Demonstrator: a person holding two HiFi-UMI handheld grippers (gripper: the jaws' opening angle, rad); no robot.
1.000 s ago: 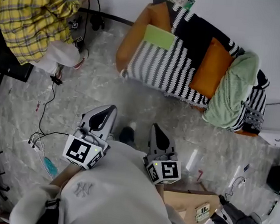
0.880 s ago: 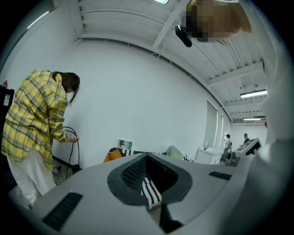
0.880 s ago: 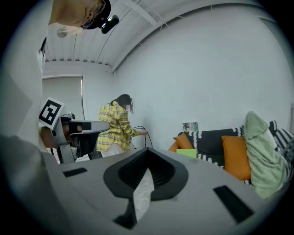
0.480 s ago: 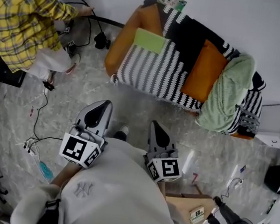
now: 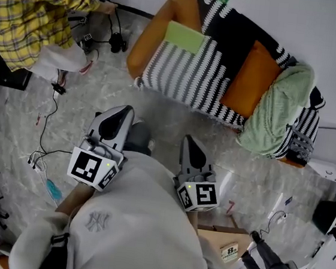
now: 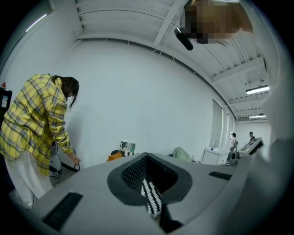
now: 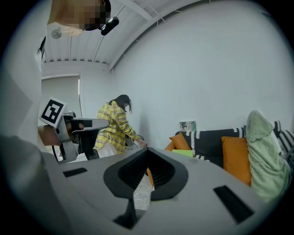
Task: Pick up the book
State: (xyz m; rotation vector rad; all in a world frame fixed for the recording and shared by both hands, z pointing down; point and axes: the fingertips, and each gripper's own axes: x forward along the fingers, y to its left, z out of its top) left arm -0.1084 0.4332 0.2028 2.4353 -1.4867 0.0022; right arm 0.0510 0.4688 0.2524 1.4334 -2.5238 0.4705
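2 grippers, left gripper [image 5: 121, 114] and right gripper [image 5: 190, 144], jaws pressed together, nothing held. Green book [image 5: 185, 36] lies flat on the striped sofa [image 5: 184, 75], well ahead of the tips across the grey marble floor [image 5: 174, 128]. The right gripper view shows it just right of the tips. In the left gripper view the jaws block it.

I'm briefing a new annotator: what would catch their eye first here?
The sofa, draped in a black-and-white striped throw with orange cushions, fills the head view's top, a light-green book lying on it. A person in a yellow plaid shirt stands at upper left. Below, the left gripper and right gripper point toward the sofa, jaws together.
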